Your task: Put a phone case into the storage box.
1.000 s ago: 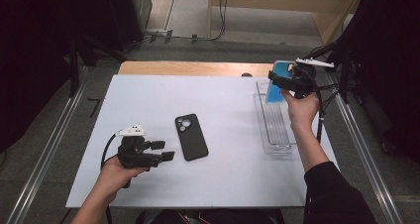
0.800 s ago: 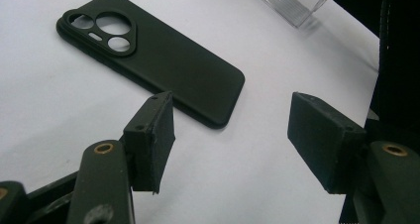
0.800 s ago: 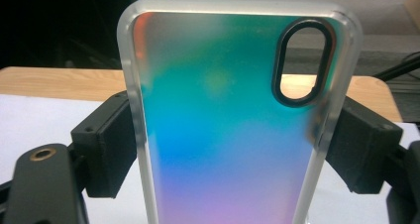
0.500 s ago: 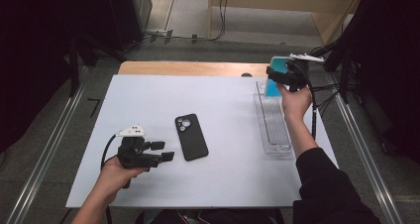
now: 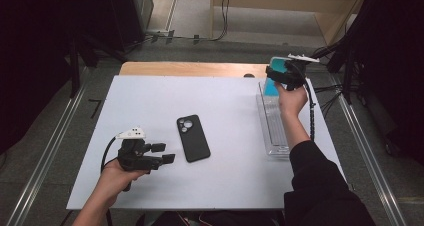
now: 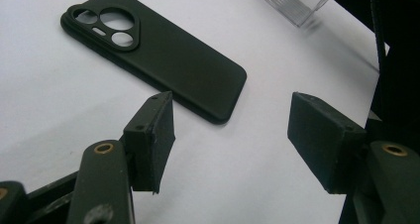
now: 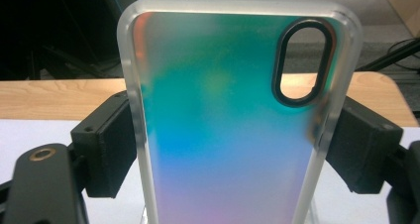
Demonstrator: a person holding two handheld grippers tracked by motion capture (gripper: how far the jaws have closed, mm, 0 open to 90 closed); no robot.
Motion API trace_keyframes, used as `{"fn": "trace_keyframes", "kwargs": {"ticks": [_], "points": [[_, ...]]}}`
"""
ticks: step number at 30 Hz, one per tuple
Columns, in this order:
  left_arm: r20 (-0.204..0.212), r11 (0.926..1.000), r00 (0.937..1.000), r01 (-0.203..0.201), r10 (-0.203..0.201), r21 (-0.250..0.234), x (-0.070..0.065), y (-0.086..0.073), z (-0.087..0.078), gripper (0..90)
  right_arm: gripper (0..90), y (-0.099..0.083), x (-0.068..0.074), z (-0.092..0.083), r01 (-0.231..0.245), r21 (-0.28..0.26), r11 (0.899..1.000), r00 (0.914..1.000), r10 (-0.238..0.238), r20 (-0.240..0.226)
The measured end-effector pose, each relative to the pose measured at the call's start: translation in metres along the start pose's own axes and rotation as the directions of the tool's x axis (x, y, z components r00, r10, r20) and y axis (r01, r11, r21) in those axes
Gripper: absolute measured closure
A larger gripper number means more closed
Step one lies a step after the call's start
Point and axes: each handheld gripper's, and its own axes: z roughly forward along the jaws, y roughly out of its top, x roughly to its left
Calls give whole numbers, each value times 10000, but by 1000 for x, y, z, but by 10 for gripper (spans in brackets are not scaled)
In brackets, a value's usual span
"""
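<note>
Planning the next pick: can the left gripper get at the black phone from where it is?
Probably yes. The left gripper is open and holds nothing, and the black phone lies flat just ahead of its jaws with bare table between. The right gripper is across the table, shut on an iridescent case.

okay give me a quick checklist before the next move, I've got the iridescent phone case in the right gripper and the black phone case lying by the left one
1. Right gripper clamps the iridescent phone case on both long edges: ok.
2. Case held upright, camera cutout at top: ok.
3. Left gripper open, nothing between its jaws: ok.
4. Black phone case flat on the white table, camera side up, apart from the left gripper: ok.
5. Clear plastic rack free of other cases: cannot tell.
</note>
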Motion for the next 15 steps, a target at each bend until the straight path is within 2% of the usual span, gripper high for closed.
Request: {"fn": "trace_keyframes", "kwargs": {"ticks": [9,15], "points": [[6,10000,10000,20,-20,-17,0,-1,-1,354,146,-10,4,15,493,116,9987,9981,-497,372],[24,10000,10000,12,-12,-2,0,-1,-1,354,144,-16,3,21,416,196,9989,9980,-425,464]]}}
